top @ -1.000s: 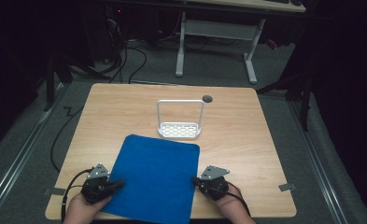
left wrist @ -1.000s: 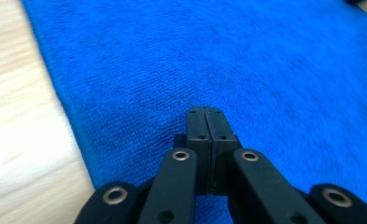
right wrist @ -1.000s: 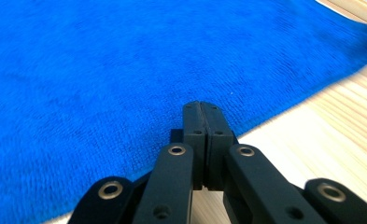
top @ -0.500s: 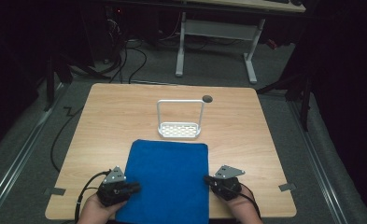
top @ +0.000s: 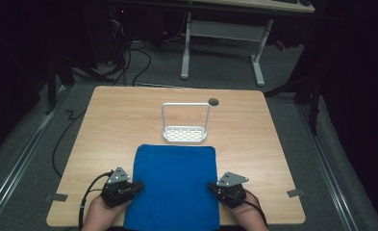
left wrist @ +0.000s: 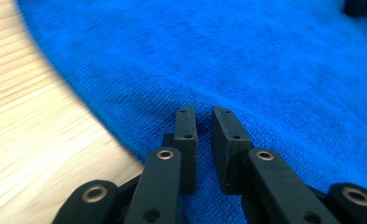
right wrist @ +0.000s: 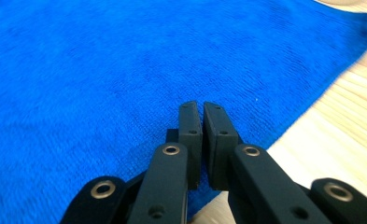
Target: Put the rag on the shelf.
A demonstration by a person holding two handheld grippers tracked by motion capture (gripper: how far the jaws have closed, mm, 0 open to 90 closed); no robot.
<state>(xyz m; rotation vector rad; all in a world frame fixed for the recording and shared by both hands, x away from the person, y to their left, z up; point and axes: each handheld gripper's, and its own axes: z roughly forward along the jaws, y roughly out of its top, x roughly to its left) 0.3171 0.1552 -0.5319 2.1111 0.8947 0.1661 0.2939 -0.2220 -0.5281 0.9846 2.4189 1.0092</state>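
Dark room, grey floor, second desk frame at 12 o'clock behind the light wood table [top: 109, 120]. Blue cloth [top: 174, 185] lies flat on the near half of the table, toward 6 o'clock, its near edge reaching the table edge. White wire rack [top: 185, 124] stands upright just past the cloth's far edge at 12 o'clock, close to it; whether they touch I cannot tell. Small dark hole [top: 213, 101] in the table top sits just beyond the rack at about 1 o'clock.

Left hand-held gripper [top: 137, 185] sits at the cloth's left edge, about 8 o'clock, pointing inward over the cloth. In the left gripper view its jaws show a narrow gap, having just closed in a little; tips low over the cloth, nothing pinched between them that I can see.

Right hand-held gripper [top: 211, 185] sits at the cloth's right edge, about 4 o'clock, pointing inward. Right gripper view shows its jaws nearly together, only a sliver between them, over the cloth edge, no fold visibly caught.
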